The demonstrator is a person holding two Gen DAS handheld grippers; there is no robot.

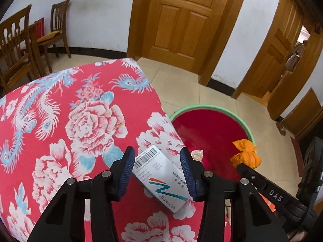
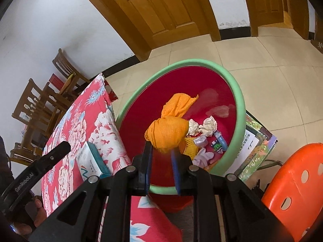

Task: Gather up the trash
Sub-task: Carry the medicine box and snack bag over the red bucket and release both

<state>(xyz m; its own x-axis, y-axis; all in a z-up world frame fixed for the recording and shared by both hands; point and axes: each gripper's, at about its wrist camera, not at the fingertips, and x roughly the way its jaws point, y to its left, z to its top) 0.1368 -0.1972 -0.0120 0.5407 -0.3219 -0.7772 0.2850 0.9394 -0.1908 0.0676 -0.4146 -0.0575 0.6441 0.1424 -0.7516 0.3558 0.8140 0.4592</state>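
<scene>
Far left, wooden chairs [image 1: 54, 28] by the wall. Worktop [image 1: 60, 104] w/ red flowered cloth fills left side. Near its right edge lies a white medicine box [image 1: 161, 179], barcode end pointing away, a bit askew. Left claw [image 1: 157, 173] sits round the box, one blue pad each side; right pad looks to touch the box edge, left pad shows a thin gap at its corner, so jaws apart, not clamped. Box flat on the cloth.

Right of the worktop, on the tiled floor, a red bin [image 2: 238, 92] w/ green rim. Right claw [image 2: 161, 153] is over the bin's near side w/ an orange cloth bundle [image 2: 167, 135] at its tips. Jaws stand slightly apart; the bundle's low end sits between the pads, can't tell if it's pinched. In the bin: crumpled paper [image 2: 203, 127], yellow net, small bottle, pale glove.

Further right, a printed sheet [image 2: 254, 147] on the floor, then an orange plastic stool [image 2: 296, 185].
</scene>
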